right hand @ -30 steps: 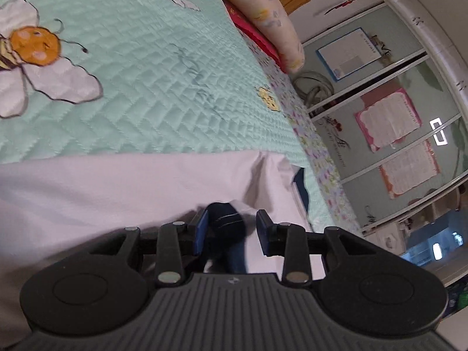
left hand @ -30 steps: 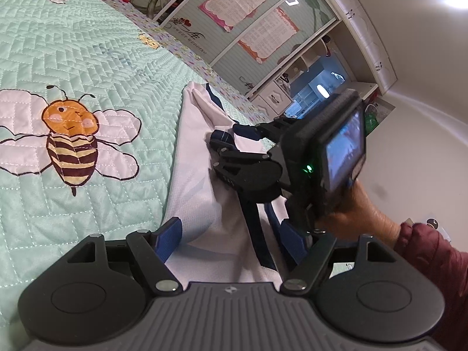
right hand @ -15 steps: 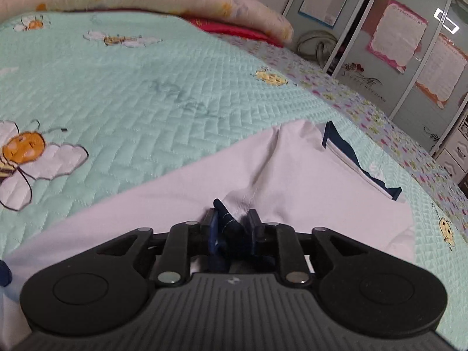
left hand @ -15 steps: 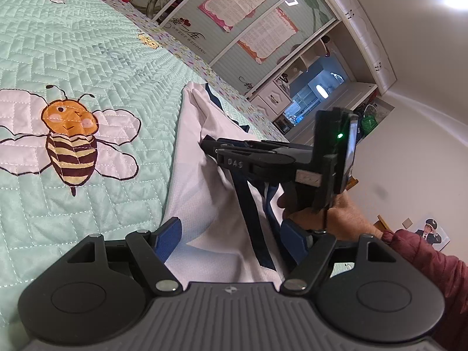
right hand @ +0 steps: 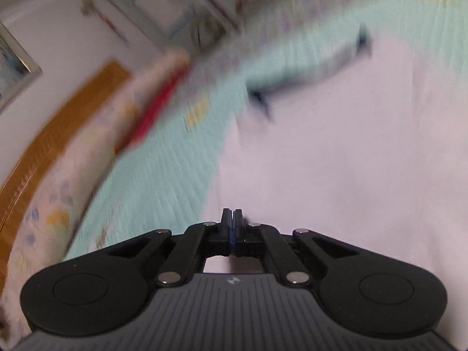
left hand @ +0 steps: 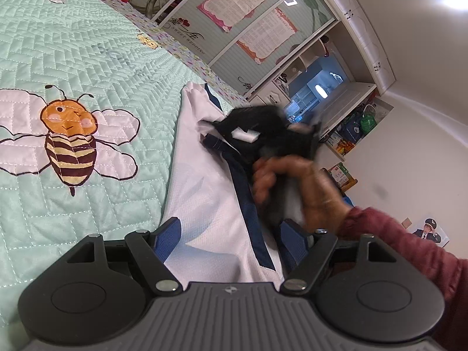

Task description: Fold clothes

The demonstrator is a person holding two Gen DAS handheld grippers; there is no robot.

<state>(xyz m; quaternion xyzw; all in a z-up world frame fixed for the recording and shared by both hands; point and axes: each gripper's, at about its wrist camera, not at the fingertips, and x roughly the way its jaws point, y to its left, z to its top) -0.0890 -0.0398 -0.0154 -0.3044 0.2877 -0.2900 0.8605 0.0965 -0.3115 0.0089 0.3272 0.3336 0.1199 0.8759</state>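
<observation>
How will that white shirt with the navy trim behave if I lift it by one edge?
Probably floppy: the white shirt lies in soft creases on the quilt, so it should drape and sag rather than hold shape. It looks thin and likely light. The smooth fabric may slide across the quilt when pushed, bunching instead of moving as one piece.

To your left the mint quilted bedspread [left hand: 87,58] lies flat and bare – open room across the bee patch [left hand: 68,140] and up toward the pillow [right hand: 87,152] and red cloth [right hand: 158,108] at the headboard [right hand: 58,122]. Straight ahead of the left gripper [left hand: 231,241], your right hand [left hand: 292,181] and the blurred right gripper [left hand: 257,125] sit over the white garment [left hand: 204,181], blocking that lane – the jaws stand wide with the cloth's near edge between them. Beyond the bed's far edge, the wardrobe doors [left hand: 234,23] and cluttered shelves [left hand: 351,128] close off the right.
</observation>
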